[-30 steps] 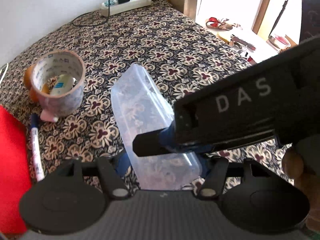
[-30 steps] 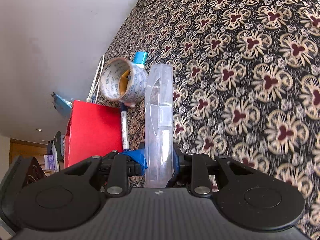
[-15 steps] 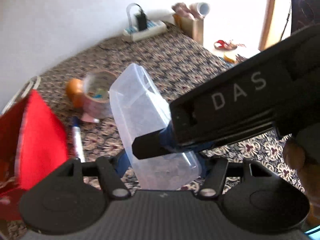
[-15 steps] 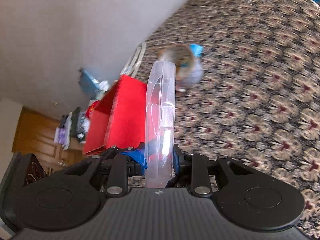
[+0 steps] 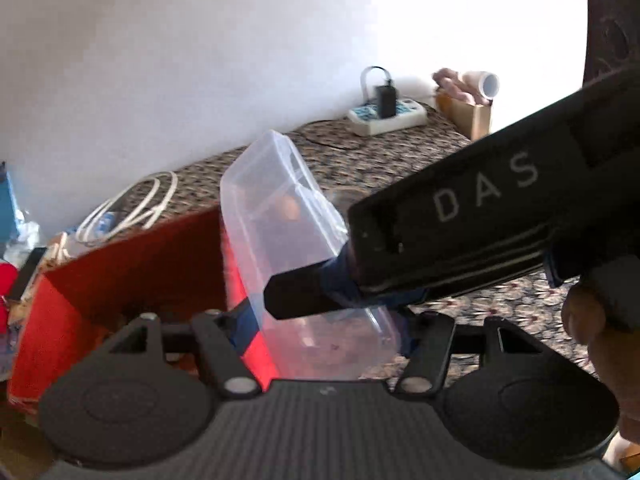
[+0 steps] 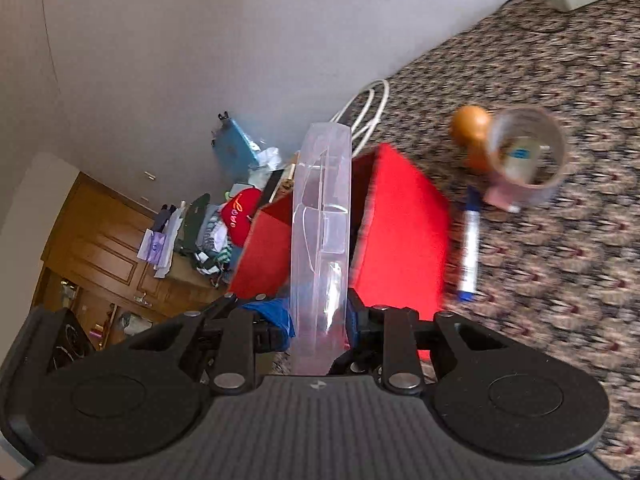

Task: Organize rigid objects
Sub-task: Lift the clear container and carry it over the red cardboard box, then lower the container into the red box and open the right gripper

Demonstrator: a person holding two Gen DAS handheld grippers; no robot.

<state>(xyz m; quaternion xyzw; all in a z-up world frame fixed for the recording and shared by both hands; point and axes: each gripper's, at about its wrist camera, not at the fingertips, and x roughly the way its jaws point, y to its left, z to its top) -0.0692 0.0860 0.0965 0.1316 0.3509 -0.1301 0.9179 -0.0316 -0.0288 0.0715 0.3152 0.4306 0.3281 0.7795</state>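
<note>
A clear plastic lid is held in the air by both grippers. My left gripper is shut on its near end. My right gripper is shut on its edge, and its black body crosses the left wrist view. The lid stands on edge in the right wrist view, over the open red box. The same red box lies below and left of the lid in the left wrist view.
On the patterned cloth lie a blue-capped marker, a tape roll and an orange ball. A white cable and a power strip sit by the wall. Clutter lies beyond the box.
Both grippers have lifted the lid and carried it left, from above the cloth by the tape roll to over the red box. The views have tilted up toward the wall.
</note>
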